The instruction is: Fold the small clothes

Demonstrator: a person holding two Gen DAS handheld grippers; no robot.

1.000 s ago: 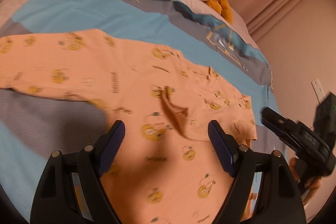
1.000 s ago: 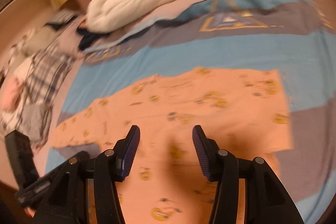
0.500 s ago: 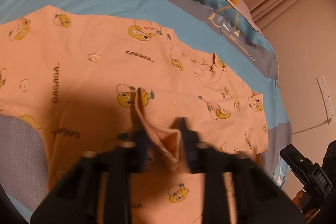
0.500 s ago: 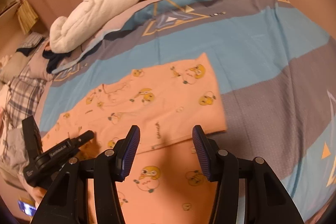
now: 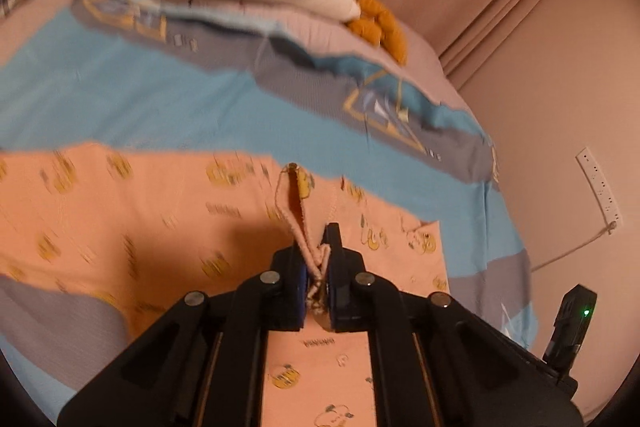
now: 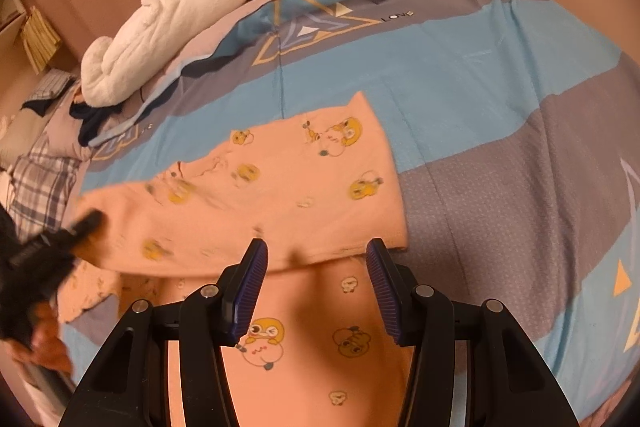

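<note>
The left gripper (image 5: pixel 317 267) has its jaws pressed together, pinching a raised ridge of cloth between the fingers. The right gripper (image 6: pixel 317 281) points forward and down, its jaws spread wide apart with nothing between the ribbed blue pads (image 6: pixel 251 291).

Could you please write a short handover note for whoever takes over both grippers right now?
Left gripper: shut on a pinched ridge of the orange garment.
Right gripper: open, empty, above the garment's near part.
Garment lies on the striped bedspread, one section already lying over the rest.
Left to do: carry the pinched part over, release, finish the folds and flatten.
</note>
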